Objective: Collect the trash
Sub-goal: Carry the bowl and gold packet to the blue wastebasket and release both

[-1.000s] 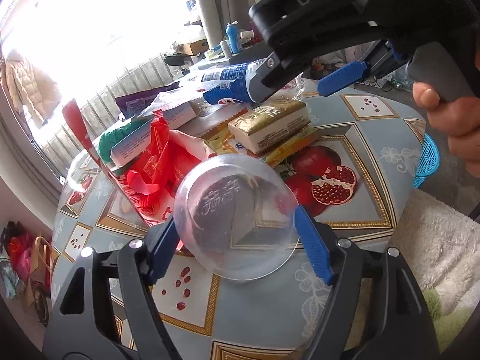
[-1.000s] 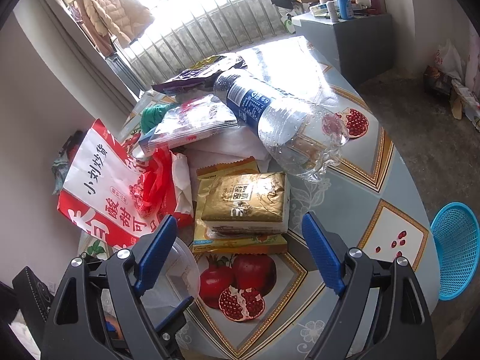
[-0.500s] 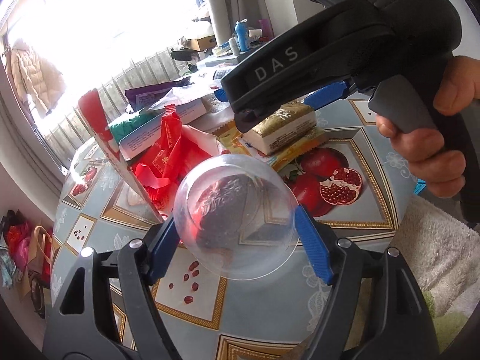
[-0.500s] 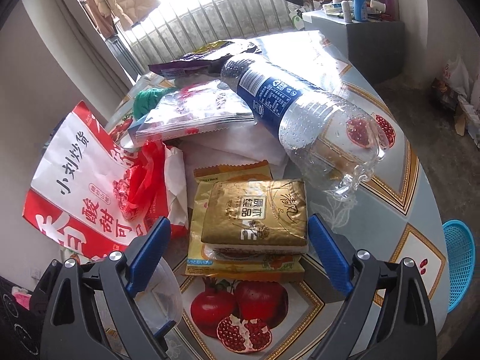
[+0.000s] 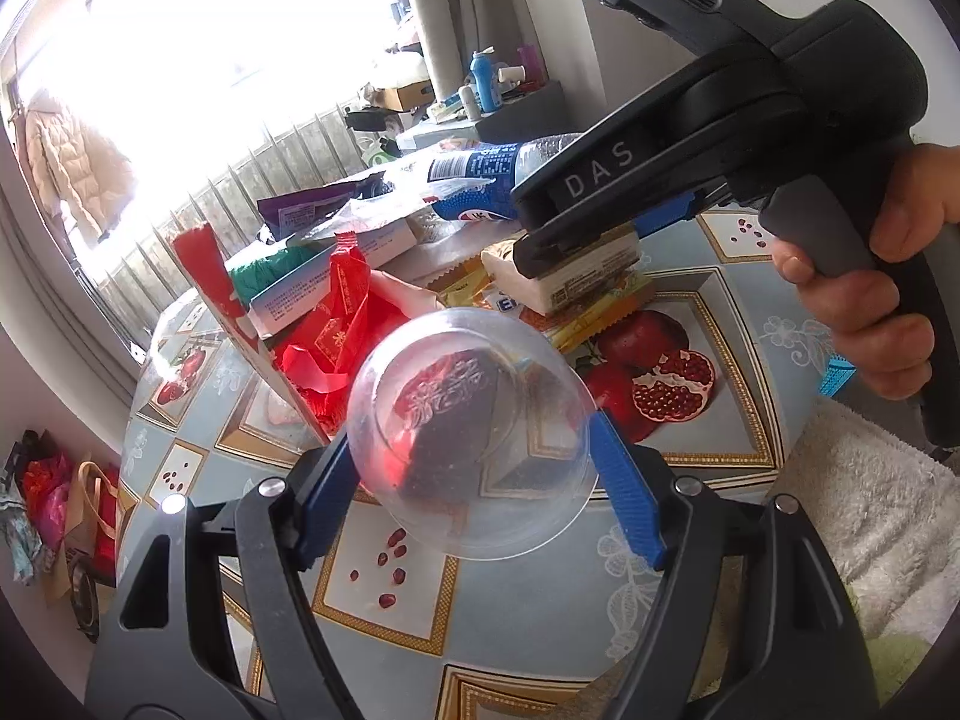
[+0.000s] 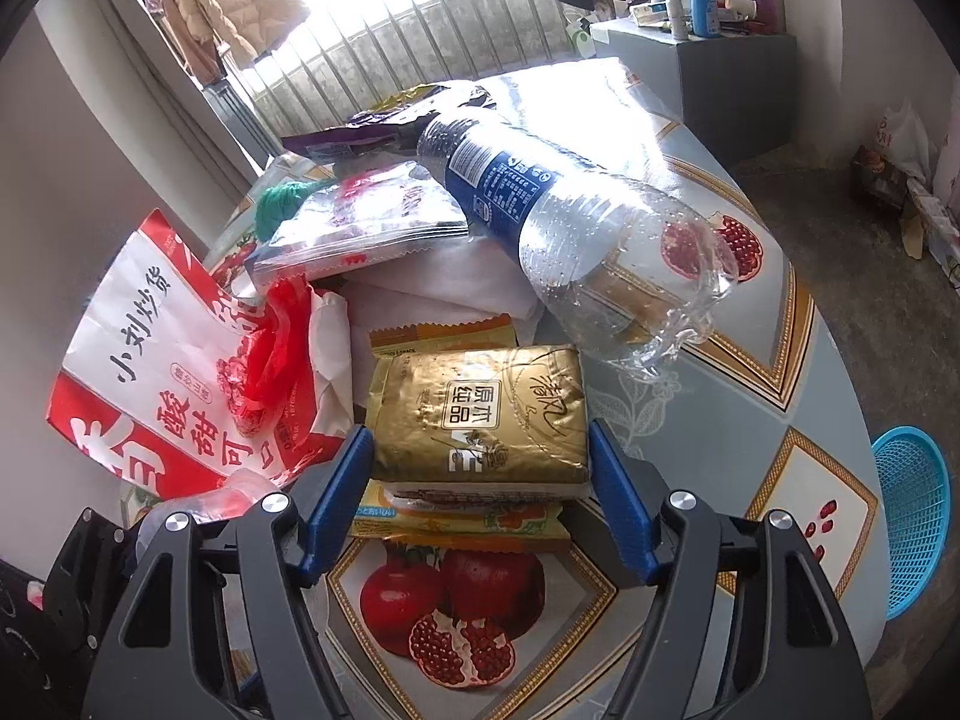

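My left gripper [image 5: 471,441] is shut on a clear plastic cup [image 5: 480,492], held on its side above the table [image 5: 540,600] with its mouth toward the camera. A gold foil packet [image 6: 480,414] lies on a yellow wrapper [image 6: 468,525] in the middle of the table. My right gripper [image 6: 477,444] reaches down over this packet. Its jaws are closing, and both blue pads [image 6: 345,480] touch the packet's sides. In the left wrist view a hand [image 5: 870,312] holds the right gripper [image 5: 576,240] over the packet [image 5: 576,288].
A crushed clear water bottle [image 6: 576,228] lies behind the packet. Left of it are a red-and-white paper bag [image 6: 150,372], a red plastic bag [image 6: 270,354], a clear pouch [image 6: 372,216] and a purple wrapper [image 6: 354,135]. A blue basket [image 6: 912,516] stands on the floor to the right.
The right gripper came forward and down over the gold packet, and its jaws narrowed onto the packet's sides. The left gripper kept still with the cup.
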Motion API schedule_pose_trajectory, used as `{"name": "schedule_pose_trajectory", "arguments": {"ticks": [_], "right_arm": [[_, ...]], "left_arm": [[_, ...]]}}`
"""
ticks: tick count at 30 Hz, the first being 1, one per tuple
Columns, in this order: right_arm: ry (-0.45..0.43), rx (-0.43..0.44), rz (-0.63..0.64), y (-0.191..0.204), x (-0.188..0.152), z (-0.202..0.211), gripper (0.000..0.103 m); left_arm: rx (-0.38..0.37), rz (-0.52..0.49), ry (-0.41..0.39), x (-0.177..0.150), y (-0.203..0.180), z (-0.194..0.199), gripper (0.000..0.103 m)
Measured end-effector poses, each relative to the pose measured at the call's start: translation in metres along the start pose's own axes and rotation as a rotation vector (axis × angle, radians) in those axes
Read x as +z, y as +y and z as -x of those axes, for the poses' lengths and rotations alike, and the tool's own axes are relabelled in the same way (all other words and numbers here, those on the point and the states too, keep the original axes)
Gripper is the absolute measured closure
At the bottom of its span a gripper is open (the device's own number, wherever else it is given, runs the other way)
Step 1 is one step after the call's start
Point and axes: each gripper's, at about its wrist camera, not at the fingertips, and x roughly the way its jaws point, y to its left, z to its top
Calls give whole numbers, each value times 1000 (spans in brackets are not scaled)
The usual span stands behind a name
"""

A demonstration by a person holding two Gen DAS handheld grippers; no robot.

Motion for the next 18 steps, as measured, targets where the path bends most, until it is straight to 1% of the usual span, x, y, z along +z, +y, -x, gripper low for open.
{"name": "schedule_pose_trajectory", "arguments": {"ticks": [5, 9, 11, 13, 18], "right_arm": [[-26, 85, -56, -16, -10, 31, 33], [-78, 109, -132, -42, -21, 67, 33], [-112, 94, -183, -62, -29, 89, 33], [-154, 59, -241, -86, -38, 112, 33], [-274, -77, -418, -162, -67, 170, 33]], "left_arm": [[-10, -3, -22, 10, -4, 9, 33], [-42, -26, -63, 28, -15, 17, 33], [-72, -44, -91, 39, -27, 21, 33], [-119, -59, -118, 54, -40, 22, 33], [-280, -136, -175, 100, -93, 15, 33]]}}
